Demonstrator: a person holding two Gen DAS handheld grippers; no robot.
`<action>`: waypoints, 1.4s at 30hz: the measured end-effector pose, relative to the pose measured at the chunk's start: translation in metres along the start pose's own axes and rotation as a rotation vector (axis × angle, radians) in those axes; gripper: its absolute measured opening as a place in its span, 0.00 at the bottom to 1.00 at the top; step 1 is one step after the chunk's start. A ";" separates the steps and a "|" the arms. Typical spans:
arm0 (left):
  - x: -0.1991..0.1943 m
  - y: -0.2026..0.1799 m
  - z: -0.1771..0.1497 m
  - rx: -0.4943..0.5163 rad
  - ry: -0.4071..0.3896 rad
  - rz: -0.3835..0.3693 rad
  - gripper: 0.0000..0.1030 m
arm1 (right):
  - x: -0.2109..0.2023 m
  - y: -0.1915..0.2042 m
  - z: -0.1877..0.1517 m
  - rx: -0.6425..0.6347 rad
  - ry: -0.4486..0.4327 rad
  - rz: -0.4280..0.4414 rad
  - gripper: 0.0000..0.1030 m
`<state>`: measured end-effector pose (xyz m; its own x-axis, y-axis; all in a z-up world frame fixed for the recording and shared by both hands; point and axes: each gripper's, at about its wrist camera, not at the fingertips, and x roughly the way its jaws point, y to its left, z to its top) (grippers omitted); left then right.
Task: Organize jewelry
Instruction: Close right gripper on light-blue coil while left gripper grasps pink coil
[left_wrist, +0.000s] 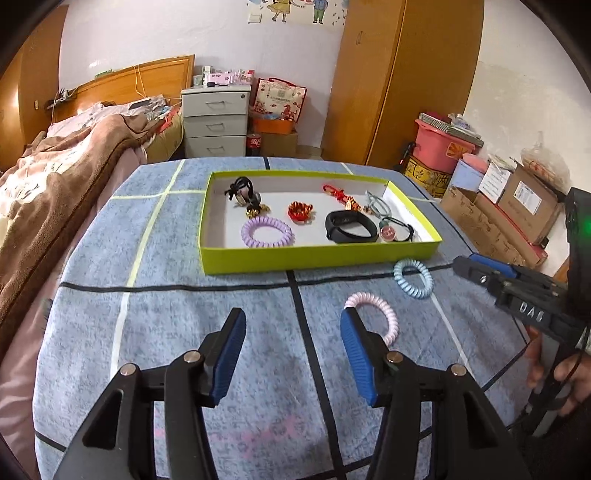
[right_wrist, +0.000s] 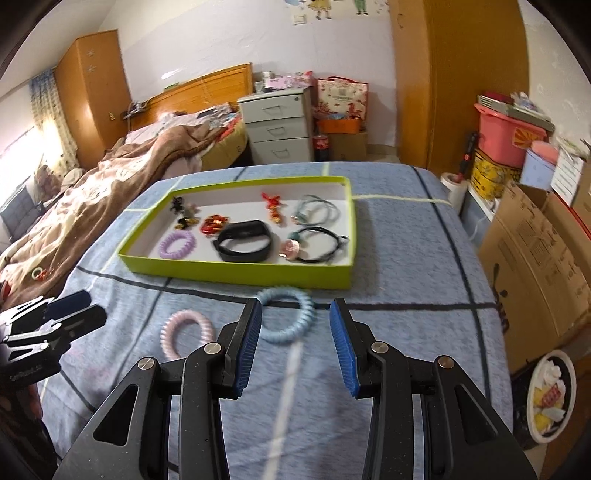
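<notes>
Jewelry is sitting in two places: most of it inside the green tray (left_wrist: 317, 254), two coil bracelets out on the checked surface (left_wrist: 184, 314). We are holding the left claw (left_wrist: 293, 325) wide and empty, with the pink coil bracelet (left_wrist: 384, 314) lying just beyond its right finger, partly hidden behind it. We are holding the right claw (right_wrist: 295, 314) wide and empty too, with the blue coil bracelet (right_wrist: 286, 319) lying just past its fingertips, beside the tray's near wall
</notes>
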<state>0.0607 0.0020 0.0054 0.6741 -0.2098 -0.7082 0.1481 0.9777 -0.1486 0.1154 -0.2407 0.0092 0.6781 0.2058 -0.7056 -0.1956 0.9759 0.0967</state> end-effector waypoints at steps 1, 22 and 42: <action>0.001 0.000 -0.002 -0.005 0.002 -0.008 0.54 | 0.000 -0.005 -0.001 0.001 0.004 -0.011 0.40; 0.019 -0.004 -0.017 -0.049 0.074 -0.078 0.58 | 0.054 -0.007 0.005 -0.082 0.133 -0.018 0.44; 0.034 -0.014 -0.010 -0.035 0.113 -0.061 0.58 | 0.052 -0.015 0.000 -0.064 0.132 0.011 0.09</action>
<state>0.0741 -0.0192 -0.0238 0.5785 -0.2693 -0.7699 0.1600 0.9631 -0.2166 0.1535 -0.2443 -0.0289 0.5772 0.2013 -0.7914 -0.2500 0.9662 0.0634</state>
